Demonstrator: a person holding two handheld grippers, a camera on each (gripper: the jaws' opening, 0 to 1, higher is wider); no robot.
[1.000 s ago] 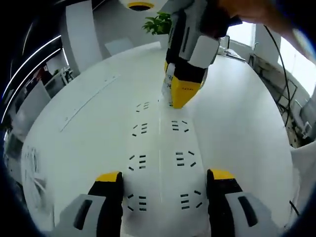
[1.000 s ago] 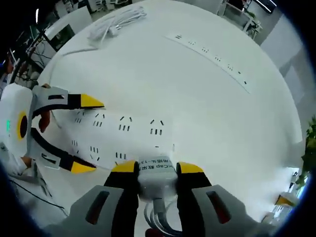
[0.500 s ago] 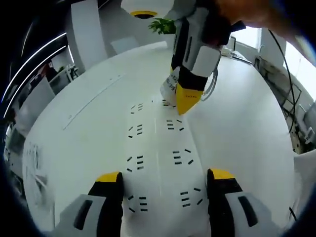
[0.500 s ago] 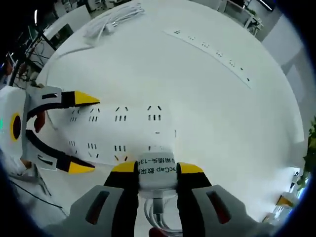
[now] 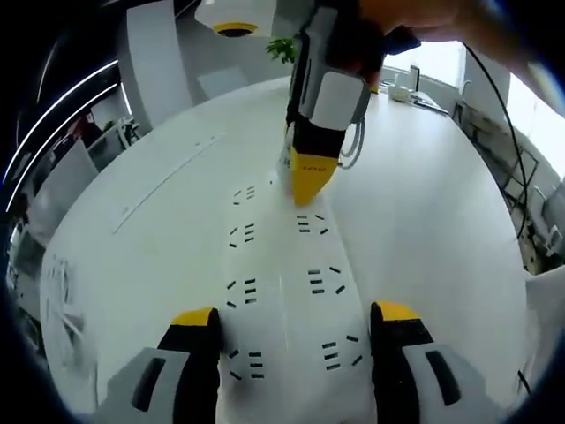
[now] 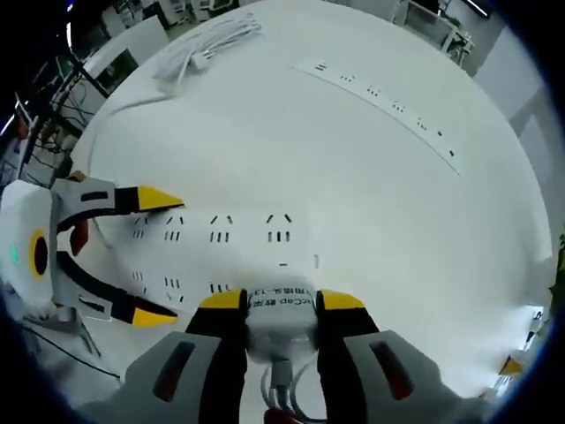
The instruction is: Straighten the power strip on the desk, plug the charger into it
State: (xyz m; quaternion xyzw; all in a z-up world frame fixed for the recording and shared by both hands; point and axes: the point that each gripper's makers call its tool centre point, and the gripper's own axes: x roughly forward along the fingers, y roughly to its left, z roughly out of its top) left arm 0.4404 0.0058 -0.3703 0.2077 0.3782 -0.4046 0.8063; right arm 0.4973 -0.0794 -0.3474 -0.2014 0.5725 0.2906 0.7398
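A white power strip (image 5: 287,283) with two rows of sockets lies on the white desk (image 5: 433,221), running away from me in the left gripper view. My left gripper (image 5: 296,316) is open, one jaw on each side of the strip's near end; it stands at the left in the right gripper view (image 6: 152,254). My right gripper (image 6: 281,300) is shut on a white charger (image 6: 281,316) with a printed label, its cable looping below. From the top of the left gripper view, the right gripper (image 5: 298,172) holds the charger over the strip's far end; whether they touch I cannot tell.
A second, long thin power strip (image 6: 388,106) lies across the far part of the desk, also in the left gripper view (image 5: 168,181). A bundle of white cable (image 6: 207,40) rests near the desk's edge. A green plant (image 5: 282,49) stands beyond the desk.
The right gripper with the charger has shifted a little sideways over the strip's far end. The left gripper keeps its place around the near end.
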